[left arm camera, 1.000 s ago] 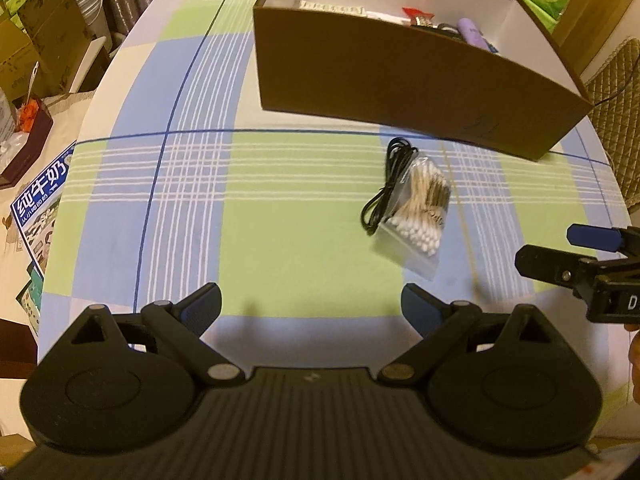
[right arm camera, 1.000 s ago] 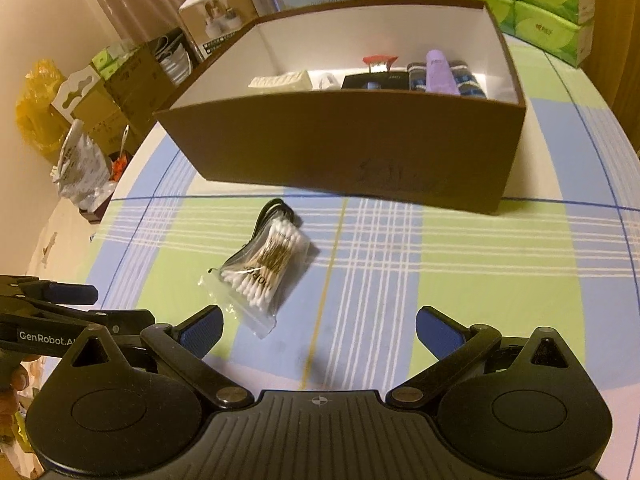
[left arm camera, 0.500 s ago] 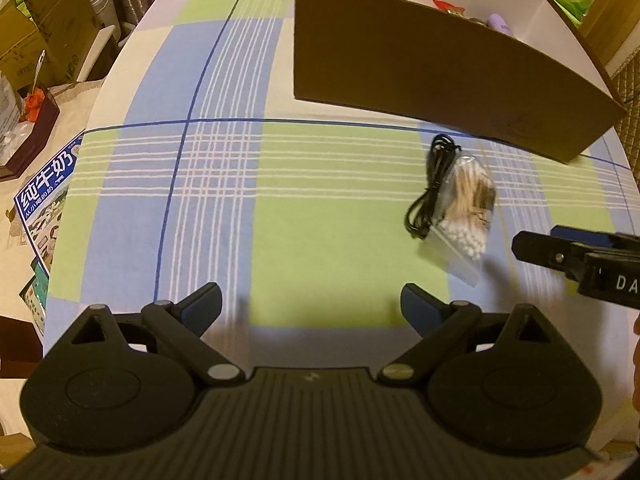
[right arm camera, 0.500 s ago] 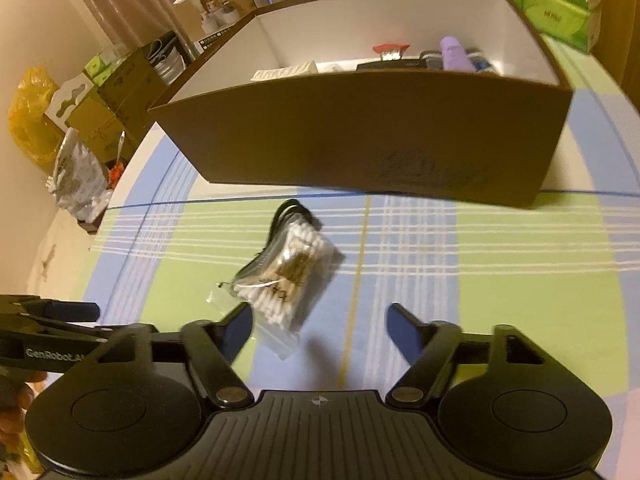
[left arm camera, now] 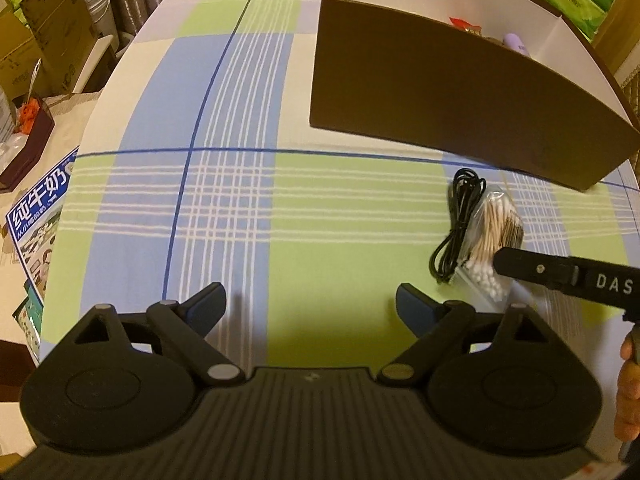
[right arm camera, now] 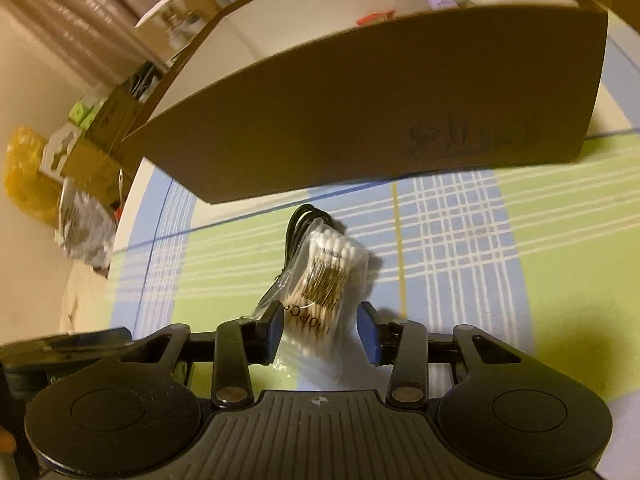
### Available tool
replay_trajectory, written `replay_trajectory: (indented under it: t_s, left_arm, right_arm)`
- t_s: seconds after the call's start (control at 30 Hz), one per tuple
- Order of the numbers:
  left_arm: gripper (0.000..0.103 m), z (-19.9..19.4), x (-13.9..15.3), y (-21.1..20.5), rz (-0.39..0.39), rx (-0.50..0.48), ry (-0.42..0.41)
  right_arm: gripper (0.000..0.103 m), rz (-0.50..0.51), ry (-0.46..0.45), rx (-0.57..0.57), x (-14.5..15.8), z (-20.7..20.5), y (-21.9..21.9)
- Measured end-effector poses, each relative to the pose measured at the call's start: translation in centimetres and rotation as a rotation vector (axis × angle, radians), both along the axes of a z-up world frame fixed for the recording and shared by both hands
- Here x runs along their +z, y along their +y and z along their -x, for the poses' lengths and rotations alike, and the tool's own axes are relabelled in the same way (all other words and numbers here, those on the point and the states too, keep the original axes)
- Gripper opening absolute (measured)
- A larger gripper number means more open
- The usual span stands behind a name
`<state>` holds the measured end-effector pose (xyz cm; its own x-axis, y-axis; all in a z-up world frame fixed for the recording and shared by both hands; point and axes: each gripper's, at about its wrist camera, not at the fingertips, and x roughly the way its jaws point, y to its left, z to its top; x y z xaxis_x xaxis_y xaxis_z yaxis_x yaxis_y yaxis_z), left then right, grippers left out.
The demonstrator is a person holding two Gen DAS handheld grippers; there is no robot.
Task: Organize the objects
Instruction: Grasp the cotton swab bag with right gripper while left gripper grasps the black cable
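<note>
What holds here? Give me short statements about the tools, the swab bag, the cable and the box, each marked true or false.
1. The right tool straddles the bag of cotton swabs. True.
2. The left tool holds the black cable. False: it is open and empty, with the cable lying on the tablecloth.
3. The cable lies beside the swab bag. True.
4. The brown box is empty. False: a purple item and others show inside.
5. The swab bag is in the box. False: it lies in front of it.

Left gripper (left arm camera: 310, 306) jaws wide — right gripper (right arm camera: 322, 334) half-closed.
</note>
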<state>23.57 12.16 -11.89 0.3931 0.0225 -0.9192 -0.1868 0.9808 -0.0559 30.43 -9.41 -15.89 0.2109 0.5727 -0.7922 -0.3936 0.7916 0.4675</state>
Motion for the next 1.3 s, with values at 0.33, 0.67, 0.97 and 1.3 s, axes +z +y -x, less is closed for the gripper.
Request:
replay_trajectory:
  t_s: [0.33, 0.67, 0.97, 1.3]
  left_arm:
    - [0.081, -1.6, -0.5, -0.5, 0.005, -0.044, -0.004]
    - [0.081, -2.8, -0.7, -2.1, 0.034, -0.108, -0.014]
    - [0.079, -3.4, -1.0, -3.4, 0.038, -0.149, -0.019]
    - [0.067, -4.0, -1.1, -5.3, 0.058, -0.206, -0.031]
  right_arm:
    - [0.015, 0.114, -0.068, 0.049, 0.4, -0.9, 0.7]
    - [0.016, 0.270, -0.158, 0.070, 1.3, -1.9, -3.7]
    - [0.043, 0.191, -0.148, 0.006, 1.9, -2.0, -5.0]
    - [0.032, 0.283, -0.260, 0.079, 0.6, -1.0, -3.0]
